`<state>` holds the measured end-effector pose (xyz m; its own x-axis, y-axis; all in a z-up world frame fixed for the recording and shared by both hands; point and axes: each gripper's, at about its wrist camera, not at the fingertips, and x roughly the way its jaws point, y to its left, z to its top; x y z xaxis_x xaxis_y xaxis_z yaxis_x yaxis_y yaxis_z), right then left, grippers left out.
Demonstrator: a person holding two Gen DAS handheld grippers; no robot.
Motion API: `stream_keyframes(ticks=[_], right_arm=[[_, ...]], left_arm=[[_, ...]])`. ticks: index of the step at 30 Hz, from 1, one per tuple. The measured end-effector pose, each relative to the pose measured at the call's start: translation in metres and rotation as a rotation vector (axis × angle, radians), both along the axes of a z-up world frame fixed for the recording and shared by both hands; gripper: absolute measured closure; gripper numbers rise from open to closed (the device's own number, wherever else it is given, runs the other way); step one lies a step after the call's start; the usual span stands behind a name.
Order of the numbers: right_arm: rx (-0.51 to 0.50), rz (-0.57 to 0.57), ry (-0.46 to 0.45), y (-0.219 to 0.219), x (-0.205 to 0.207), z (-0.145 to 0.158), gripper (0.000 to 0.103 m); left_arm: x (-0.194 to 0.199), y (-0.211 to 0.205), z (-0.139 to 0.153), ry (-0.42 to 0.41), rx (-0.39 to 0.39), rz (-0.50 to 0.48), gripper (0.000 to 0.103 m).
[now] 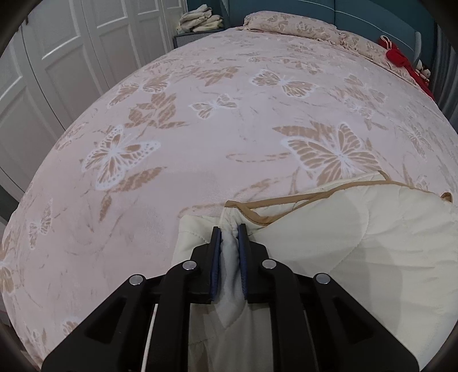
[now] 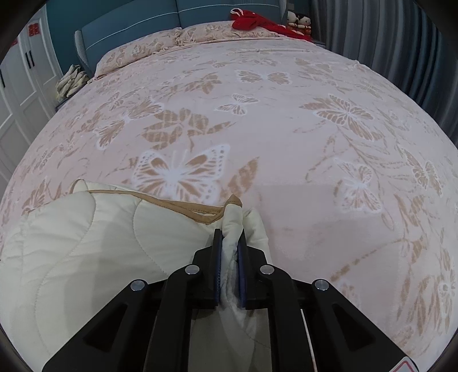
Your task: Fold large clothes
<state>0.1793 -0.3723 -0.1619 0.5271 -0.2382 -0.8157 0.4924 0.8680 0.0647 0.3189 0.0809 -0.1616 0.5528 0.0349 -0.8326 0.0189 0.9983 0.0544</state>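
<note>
A cream quilted garment (image 1: pixel 357 243) with a tan trimmed edge lies bunched at the near side of the bed. In the left wrist view my left gripper (image 1: pixel 229 229) is shut on a fold at its left end, with cloth squeezed between the blue pads. The same cream quilted garment (image 2: pixel 100 237) fills the lower left of the right wrist view. There my right gripper (image 2: pixel 230 233) is shut on a fold at its right end. The tan edge (image 2: pixel 183 204) runs between the two grips. The garment's lower part hangs out of sight under the grippers.
The bed (image 1: pixel 229 120) wears a pink cover with butterfly prints and reaches back to pillows (image 1: pixel 294 25) and a teal headboard. A red cloth (image 2: pixel 254 21) and small dolls (image 2: pixel 299 20) sit at the far corner. White wardrobe doors (image 1: pixel 57 57) stand left, grey curtains (image 2: pixel 386 43) right.
</note>
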Motion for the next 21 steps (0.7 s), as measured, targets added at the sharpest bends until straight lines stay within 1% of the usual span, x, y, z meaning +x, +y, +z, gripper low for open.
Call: stream_keyframes(ticks=[3,5,6,7,8,9,10,12,13,14,16,17,19,20,21], right_arm=[[-0.021,0.003,-0.001,0.003,0.001,0.001,0.091],[-0.014,-0.001,0.000,0.003,0.001,0.001,0.090],[0.000,-0.002,0.003,0.001,0.000,0.004,0.088],[0.014,-0.015,0.008,-0.003,-0.002,0.010,0.082],[0.028,-0.050,0.009,-0.008,-0.008,0.020,0.076],[0.040,-0.072,-0.008,-0.012,-0.014,0.029,0.069],[0.054,-0.087,-0.046,-0.014,-0.024,0.044,0.069],[0.021,-0.081,-0.083,-0.007,-0.036,0.070,0.068],[0.012,-0.058,-0.099,0.000,-0.038,0.082,0.070],[0.027,-0.012,-0.125,0.014,-0.038,0.093,0.073],[0.048,0.068,-0.135,0.040,-0.032,0.104,0.085],[0.055,0.125,-0.135,0.062,-0.025,0.108,0.085],[0.072,0.202,-0.134,0.093,-0.017,0.109,0.086],[0.086,0.253,-0.129,0.114,-0.010,0.107,0.089],[0.092,0.279,-0.123,0.126,-0.005,0.105,0.090]], left_arm=[[-0.001,0.000,0.000,-0.011,0.004,0.002,0.089],[-0.001,0.000,0.001,-0.012,0.010,0.003,0.087],[0.000,0.001,0.004,-0.008,0.011,0.004,0.085],[-0.001,0.003,0.008,-0.003,0.012,0.006,0.081],[-0.002,0.007,0.018,0.000,0.017,0.019,0.071],[-0.005,0.012,0.029,-0.003,0.014,0.033,0.069],[-0.012,0.019,0.047,-0.018,-0.015,0.038,0.068],[-0.023,0.021,0.075,-0.044,-0.050,0.023,0.070],[-0.027,0.019,0.086,-0.055,-0.056,0.012,0.070],[-0.033,0.011,0.100,-0.065,-0.071,-0.011,0.071],[-0.039,-0.009,0.114,-0.063,-0.109,-0.067,0.071],[-0.042,-0.025,0.118,-0.058,-0.131,-0.105,0.071],[-0.049,-0.058,0.119,-0.039,-0.164,-0.176,0.071],[-0.051,-0.071,0.116,-0.031,-0.167,-0.202,0.070],[-0.053,-0.085,0.112,-0.021,-0.167,-0.226,0.070]])
